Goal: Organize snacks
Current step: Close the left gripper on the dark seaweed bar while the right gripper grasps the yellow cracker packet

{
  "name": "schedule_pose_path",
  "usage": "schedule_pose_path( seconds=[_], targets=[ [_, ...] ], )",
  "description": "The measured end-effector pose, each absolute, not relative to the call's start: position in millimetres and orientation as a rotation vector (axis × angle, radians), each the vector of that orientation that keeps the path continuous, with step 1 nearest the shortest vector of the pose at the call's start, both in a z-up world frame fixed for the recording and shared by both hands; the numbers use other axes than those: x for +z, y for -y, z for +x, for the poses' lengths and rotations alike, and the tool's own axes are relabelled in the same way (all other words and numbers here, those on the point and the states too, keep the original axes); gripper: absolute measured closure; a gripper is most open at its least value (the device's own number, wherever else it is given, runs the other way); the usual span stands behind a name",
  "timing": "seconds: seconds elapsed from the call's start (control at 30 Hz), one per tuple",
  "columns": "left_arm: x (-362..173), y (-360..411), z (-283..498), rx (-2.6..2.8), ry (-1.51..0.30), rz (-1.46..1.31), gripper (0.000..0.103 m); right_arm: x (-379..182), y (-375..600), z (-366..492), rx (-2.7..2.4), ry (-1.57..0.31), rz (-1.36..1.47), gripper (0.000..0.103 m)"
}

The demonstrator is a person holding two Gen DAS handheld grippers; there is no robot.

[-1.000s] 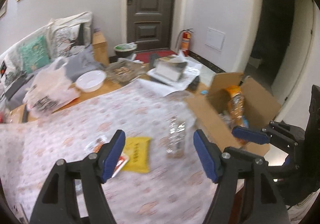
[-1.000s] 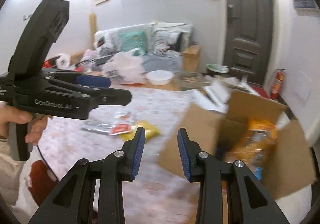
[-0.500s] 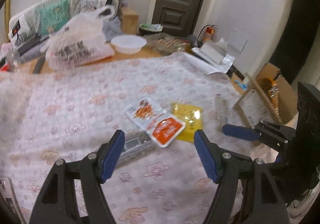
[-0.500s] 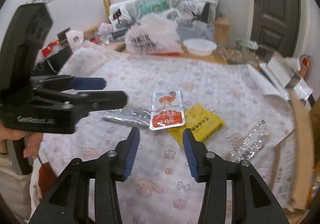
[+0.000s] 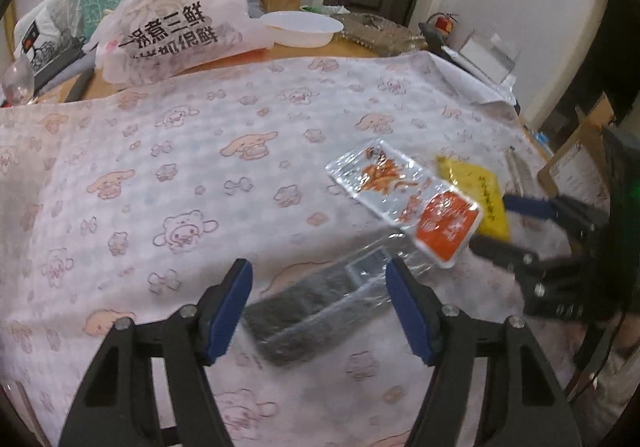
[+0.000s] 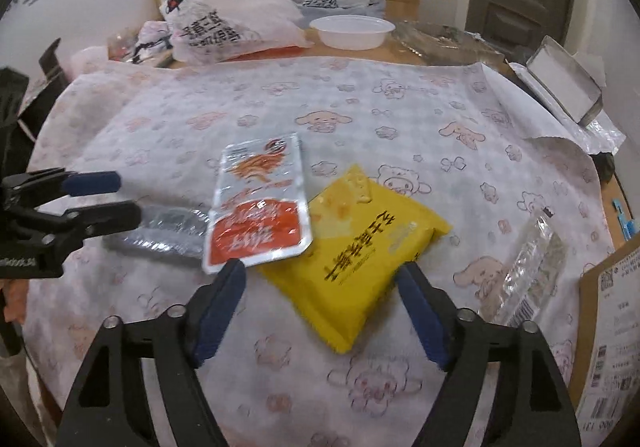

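Several snack packs lie on the patterned tablecloth. A dark seaweed pack in clear wrap sits between the fingers of my open left gripper. A silver and red pouch overlaps it. A yellow pack lies right in front of my open right gripper, partly between its fingers. The pouch and seaweed pack also show in the right wrist view, with the left gripper at them. A clear long packet lies at the right.
A cardboard box stands at the table's right edge. A white plastic bag, a white bowl, a foil tray and a white carton crowd the far side.
Both grippers swung from the box toward the snacks and came down close. The right gripper opened wide over the yellow pack. The left one closed in on the seaweed pack.
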State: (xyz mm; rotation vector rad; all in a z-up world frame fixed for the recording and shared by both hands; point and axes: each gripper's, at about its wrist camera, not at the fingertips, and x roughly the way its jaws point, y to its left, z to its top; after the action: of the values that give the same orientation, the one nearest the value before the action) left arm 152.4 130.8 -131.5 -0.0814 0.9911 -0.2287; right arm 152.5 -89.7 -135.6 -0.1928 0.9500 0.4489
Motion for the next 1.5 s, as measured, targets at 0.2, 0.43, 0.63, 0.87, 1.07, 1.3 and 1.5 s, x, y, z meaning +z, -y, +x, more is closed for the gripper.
schedule_pose_path(
  seconds=[0.2,0.43,0.63,0.87,1.07,1.3,1.5],
  targets=[
    [-139.8,-132.6,155.3,-0.302,-1.013,-0.079,0.043,-139.6,74.3,162.7,0.429,-0.939,-0.249,0.013],
    [-143.3,-128.9,152.5,-0.315,-1.011,-0.067,0.045,-149.4,59.2,165.8,0.405,-0.93,-0.346,0.008],
    [-143.7,-129.2,146.6,-0.318,-1.009,-0.055,0.051,-146.7,71.8,160.6,0.439,-0.918,-0.331,0.019],
    [-143.7,-117.1,122.8,-0.359,-1.024,0.005,0.051,-143.2,91.6,129.5,0.589,-0.943,-0.383,0.019],
    [-144.9,-103.7,108.5,-0.354,-1.008,0.055,0.051,-143.1,105.5,122.5,0.503,-0.972,-0.36,0.018],
    [-146.6,-95.0,113.9,-0.29,-0.97,0.079,0.059,-147.3,103.9,133.7,0.442,-0.965,-0.226,0.019],
    [-147.7,-88.7,124.6,-0.276,-0.955,0.079,0.059,-147.3,105.0,136.6,0.397,-0.934,-0.226,0.034]
  ],
)
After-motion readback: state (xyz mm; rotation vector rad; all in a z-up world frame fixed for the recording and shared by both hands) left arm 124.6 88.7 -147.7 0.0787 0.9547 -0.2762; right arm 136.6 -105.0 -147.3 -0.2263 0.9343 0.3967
